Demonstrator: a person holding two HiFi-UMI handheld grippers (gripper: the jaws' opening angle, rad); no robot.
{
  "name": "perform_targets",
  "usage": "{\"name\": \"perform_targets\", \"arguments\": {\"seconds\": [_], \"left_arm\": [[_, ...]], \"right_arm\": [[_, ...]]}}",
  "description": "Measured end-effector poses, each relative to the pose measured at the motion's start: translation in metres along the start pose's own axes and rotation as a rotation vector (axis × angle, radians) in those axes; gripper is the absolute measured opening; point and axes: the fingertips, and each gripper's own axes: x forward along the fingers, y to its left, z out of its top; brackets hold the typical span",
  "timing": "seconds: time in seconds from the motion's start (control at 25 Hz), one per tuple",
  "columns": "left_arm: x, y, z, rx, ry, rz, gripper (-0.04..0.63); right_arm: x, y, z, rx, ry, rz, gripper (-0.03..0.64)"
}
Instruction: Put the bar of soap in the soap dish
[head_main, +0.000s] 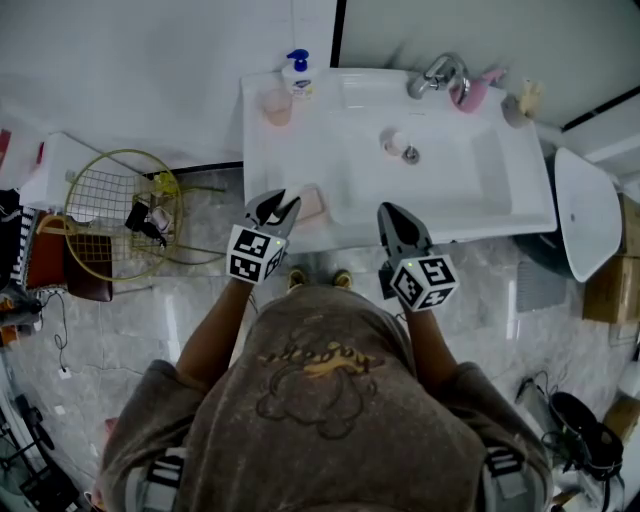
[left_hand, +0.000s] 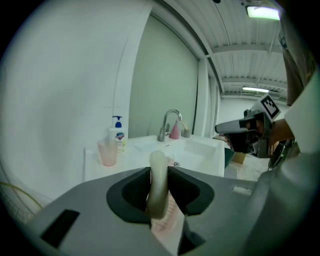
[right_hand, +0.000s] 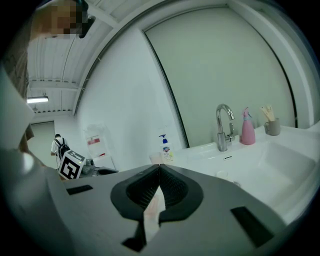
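My left gripper (head_main: 283, 204) is shut on the bar of soap (left_hand: 158, 181), a pale off-white bar that stands on edge between the jaws. Right under it lies the pink soap dish (left_hand: 168, 227), which sits on the sink's front left rim (head_main: 311, 205); I cannot tell whether the soap touches the dish. In the head view the jaws hide the soap. My right gripper (head_main: 386, 210) hovers over the sink's front edge, a little to the right. Its jaws are shut with their tips (right_hand: 159, 169) meeting on nothing.
The white sink (head_main: 500, 205) has a faucet (head_main: 437, 72) at the back and a small white round thing (head_main: 395, 142) by the drain. A pink cup (head_main: 277, 105) and a pump bottle (head_main: 296, 72) stand back left, a pink spray bottle (head_main: 478, 88) back right. A yellow wire basket (head_main: 120, 210) lies on the floor to the left.
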Motion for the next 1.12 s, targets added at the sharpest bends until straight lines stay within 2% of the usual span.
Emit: {"name": "perform_targets", "arguments": {"seconds": [0.2, 0.6, 0.92, 1.12], "left_arm": [[0.024, -0.001, -0.025, 0.081, 0.078, -0.003, 0.107], [0.051, 0.001, -0.056, 0.176, 0.184, 0.013, 0.107], [0.064, -0.003, -0.068, 0.17, 0.235, -0.006, 0.107], [0.066, -0.008, -0.06, 0.152, 0.211, -0.025, 0.106]], "right_arm": [[0.003, -0.007, -0.002, 0.012, 0.008, 0.005, -0.009], [0.008, -0.02, -0.007, 0.039, 0.018, -0.001, -0.009], [0.011, -0.03, -0.006, 0.052, 0.02, -0.007, -0.009], [0.013, -0.036, -0.009, 0.061, 0.027, -0.009, -0.009]]}}
